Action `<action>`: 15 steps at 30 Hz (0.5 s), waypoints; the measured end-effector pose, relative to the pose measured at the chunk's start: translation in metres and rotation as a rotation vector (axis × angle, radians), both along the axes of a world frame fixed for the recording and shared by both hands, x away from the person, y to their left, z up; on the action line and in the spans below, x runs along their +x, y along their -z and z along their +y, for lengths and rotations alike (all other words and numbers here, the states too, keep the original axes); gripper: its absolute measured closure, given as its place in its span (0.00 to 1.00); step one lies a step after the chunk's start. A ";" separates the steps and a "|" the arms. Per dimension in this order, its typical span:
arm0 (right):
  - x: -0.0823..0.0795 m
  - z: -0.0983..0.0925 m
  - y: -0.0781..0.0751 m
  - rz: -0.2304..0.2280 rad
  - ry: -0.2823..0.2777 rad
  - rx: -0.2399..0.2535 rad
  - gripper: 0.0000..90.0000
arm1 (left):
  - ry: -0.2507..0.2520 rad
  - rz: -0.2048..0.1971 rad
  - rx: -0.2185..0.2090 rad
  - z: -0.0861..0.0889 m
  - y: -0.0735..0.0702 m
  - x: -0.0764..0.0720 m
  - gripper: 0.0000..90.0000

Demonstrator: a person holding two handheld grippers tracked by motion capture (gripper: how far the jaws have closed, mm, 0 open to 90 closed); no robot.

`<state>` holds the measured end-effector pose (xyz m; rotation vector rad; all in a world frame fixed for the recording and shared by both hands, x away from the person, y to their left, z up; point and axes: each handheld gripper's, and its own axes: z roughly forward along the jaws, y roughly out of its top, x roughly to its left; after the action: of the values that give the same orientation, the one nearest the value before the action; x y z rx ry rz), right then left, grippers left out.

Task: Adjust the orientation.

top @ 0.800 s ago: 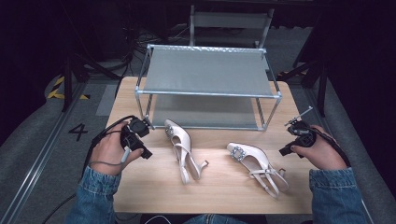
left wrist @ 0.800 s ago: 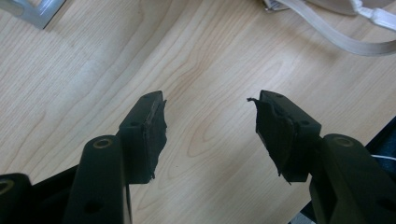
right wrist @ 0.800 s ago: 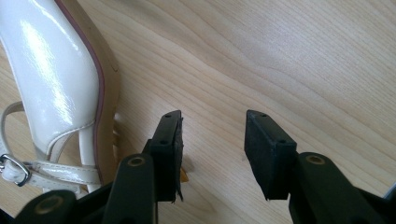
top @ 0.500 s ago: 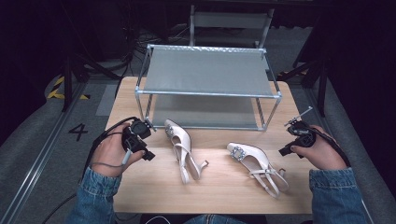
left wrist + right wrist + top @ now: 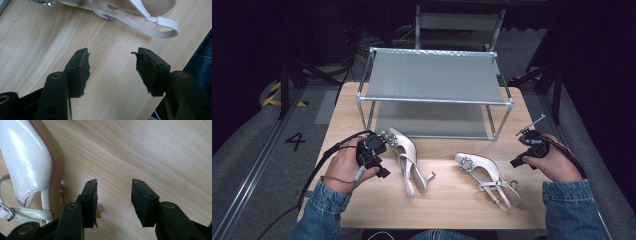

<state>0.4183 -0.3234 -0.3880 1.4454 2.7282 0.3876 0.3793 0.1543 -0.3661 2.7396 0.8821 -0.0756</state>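
Left shoe lies before rack; we hold left gripper and right gripper open, empty. Approach step; next: close on strap.

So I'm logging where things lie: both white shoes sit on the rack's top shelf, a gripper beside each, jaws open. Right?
Not quite. The two white shoes, left shoe and right shoe, lie on the wooden table in front of the rack, as the high view shows. The rest holds: the left gripper and right gripper sit beside them, jaws open.
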 end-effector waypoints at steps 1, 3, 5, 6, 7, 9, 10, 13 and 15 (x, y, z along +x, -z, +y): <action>0.000 0.000 0.001 0.000 0.001 -0.001 0.63 | 0.001 0.005 0.004 -0.001 0.002 0.000 0.49; 0.000 0.000 0.001 0.001 0.000 0.000 0.63 | 0.008 0.000 0.003 -0.004 0.005 0.000 0.49; 0.001 0.001 0.002 0.008 0.003 -0.001 0.63 | 0.010 -0.017 -0.004 -0.008 0.011 0.001 0.50; 0.001 0.001 0.002 0.008 0.001 -0.001 0.63 | 0.013 -0.022 -0.006 -0.010 0.015 0.002 0.50; 0.001 0.001 0.003 0.005 -0.001 -0.006 0.63 | 0.017 -0.022 -0.005 -0.012 0.017 0.003 0.50; 0.001 0.002 0.003 0.005 -0.003 -0.006 0.63 | 0.024 -0.023 -0.004 -0.015 0.023 0.005 0.52; 0.001 0.002 0.003 0.006 -0.003 -0.006 0.63 | 0.025 -0.025 -0.010 -0.016 0.025 0.005 0.53; 0.001 0.002 0.003 0.007 -0.003 -0.008 0.63 | 0.033 -0.047 -0.021 -0.019 0.031 0.010 0.55; 0.002 0.002 0.004 0.010 -0.002 -0.007 0.63 | 0.028 -0.063 -0.025 -0.021 0.033 0.014 0.56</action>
<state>0.4200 -0.3215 -0.3922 1.4466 2.7363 0.3721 0.3931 0.1336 -0.3989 2.7154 0.8209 -0.0052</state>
